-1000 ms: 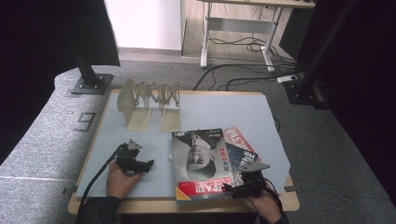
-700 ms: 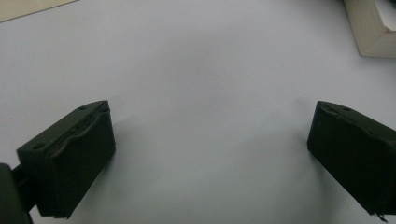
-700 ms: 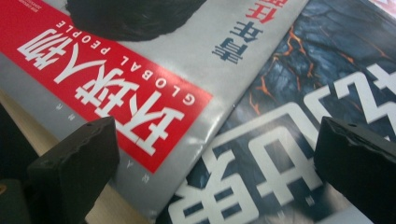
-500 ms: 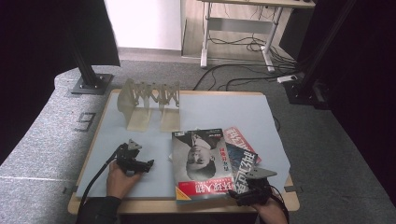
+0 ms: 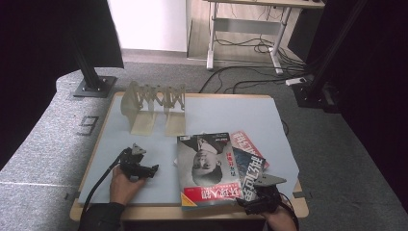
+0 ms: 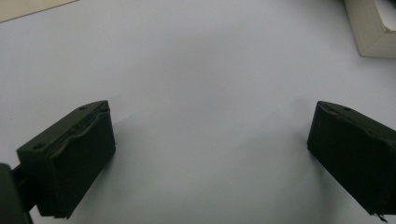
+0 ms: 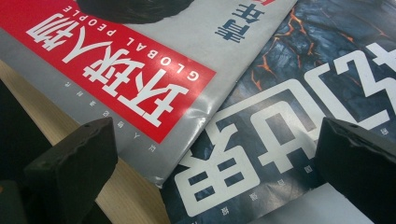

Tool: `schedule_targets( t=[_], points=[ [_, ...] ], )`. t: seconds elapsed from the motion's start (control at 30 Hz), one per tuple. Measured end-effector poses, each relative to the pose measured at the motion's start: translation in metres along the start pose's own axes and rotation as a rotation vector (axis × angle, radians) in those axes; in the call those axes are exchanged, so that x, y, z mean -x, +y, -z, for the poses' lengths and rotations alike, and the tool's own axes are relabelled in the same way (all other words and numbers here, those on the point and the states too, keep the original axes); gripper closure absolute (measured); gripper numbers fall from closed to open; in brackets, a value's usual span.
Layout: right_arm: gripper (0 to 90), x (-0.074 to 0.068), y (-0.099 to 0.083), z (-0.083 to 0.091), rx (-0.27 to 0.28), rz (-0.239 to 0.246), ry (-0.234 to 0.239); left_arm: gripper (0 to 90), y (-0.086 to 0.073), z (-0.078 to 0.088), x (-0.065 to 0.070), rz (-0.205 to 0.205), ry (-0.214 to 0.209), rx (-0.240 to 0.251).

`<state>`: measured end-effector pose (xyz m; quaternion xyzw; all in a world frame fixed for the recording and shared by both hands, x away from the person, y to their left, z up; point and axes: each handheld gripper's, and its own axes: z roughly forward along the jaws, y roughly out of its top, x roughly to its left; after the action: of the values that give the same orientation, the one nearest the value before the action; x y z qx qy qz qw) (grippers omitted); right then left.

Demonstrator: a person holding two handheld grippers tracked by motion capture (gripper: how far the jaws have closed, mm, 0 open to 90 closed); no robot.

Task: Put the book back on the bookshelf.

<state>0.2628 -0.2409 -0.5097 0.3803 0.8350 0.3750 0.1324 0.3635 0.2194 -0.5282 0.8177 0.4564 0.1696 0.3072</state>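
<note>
At the near edge of the table [image 5: 202,113], the right gripper [image 5: 260,201] is held low over the near right corner of the magazines, its jaws spread wide with nothing between them. In the right gripper view, the top magazine [image 7: 140,79] — grey with a red title band — is seen overlapping a dark magazine [image 7: 299,121] beneath it, both corners lying between the parted jaws. A third magazine [image 5: 245,142], red-edged, is fanned out just behind them. The step in hand is judged to be an approach to the stack; the next move calls for a jaw to be slid under the corner overhanging the wood, then a firm close. Further left, the left gripper [image 5: 137,166] is rested on the bare blue mat [image 6: 201,65], likewise wide open and empty. At the far side, a pale folding rack [image 5: 154,103] stands upright, well apart from the magazines.
</note>
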Motion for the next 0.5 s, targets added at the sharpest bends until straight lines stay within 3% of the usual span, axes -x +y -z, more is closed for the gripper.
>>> schedule_targets(
  t=[0.23, 0.5],
  points=[
    [0.0, 0.014, 0.000, 0.002, 0.007, -0.037, -0.051, 0.6, 0.000, 0.000, 0.000, 0.000, 0.000, 0.000],
    [0.0, 0.028, 0.002, 0.003, 0.004, -0.053, -0.075, 0.6, 0.000, 0.000, 0.000, 0.000, 0.001, 0.000]
  ],
)
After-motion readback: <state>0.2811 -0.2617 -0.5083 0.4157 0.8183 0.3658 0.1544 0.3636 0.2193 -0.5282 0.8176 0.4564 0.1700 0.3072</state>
